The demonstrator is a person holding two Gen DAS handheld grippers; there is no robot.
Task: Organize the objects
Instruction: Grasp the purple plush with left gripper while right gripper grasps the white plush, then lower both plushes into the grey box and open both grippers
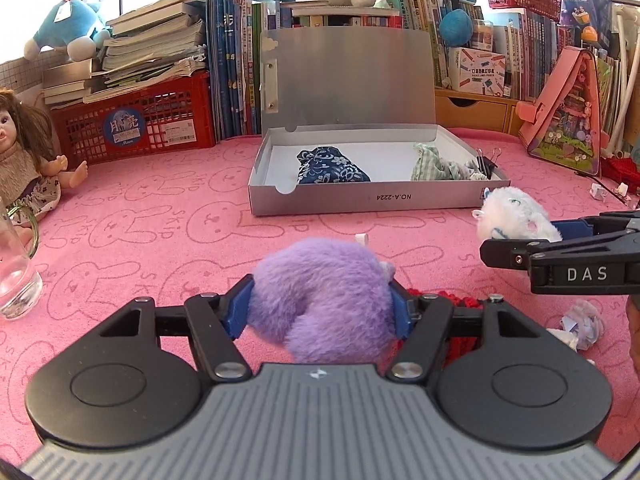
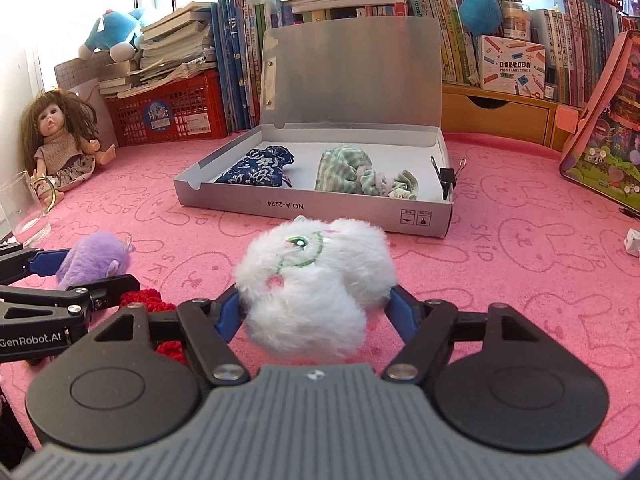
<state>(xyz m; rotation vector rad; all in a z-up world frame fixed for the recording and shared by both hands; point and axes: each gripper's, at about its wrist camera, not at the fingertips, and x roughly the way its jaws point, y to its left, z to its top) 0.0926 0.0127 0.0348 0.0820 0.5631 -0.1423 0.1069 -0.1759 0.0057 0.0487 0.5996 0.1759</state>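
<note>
Short of the open grey cardboard box [image 1: 372, 198], on the viewer side of its front wall, both grippers sit over the pink bunny-print cloth [image 1: 160, 208] with loads in hand. Left gripper [image 1: 322, 314] is clamped on a fluffy purple plush toy [image 1: 320, 300]; blue pads press into its sides. Right gripper [image 2: 316, 306] is clamped on a fluffy white plush toy with a green embroidered eye [image 2: 316, 276]. Relation that matters: the box lies straight ahead of both grippers, lid propped up at the back, long axis running left-right across the approach, so each toy only has to clear the low front wall. Right gripper looks nearer that wall, at its right end; left gripper sits further back, roughly opposite the box's middle. Inside the box: dark blue floral cloth pouch [image 1: 332, 166] at the left half, green checked cloth bundle [image 2: 360, 178] at the right, bare white floor between them. My read: the gap between pouch and bundle is the free drop zone. A black binder clip [image 2: 447, 178] is clipped on the box's right wall, so keep the white toy clear of it.
</note>
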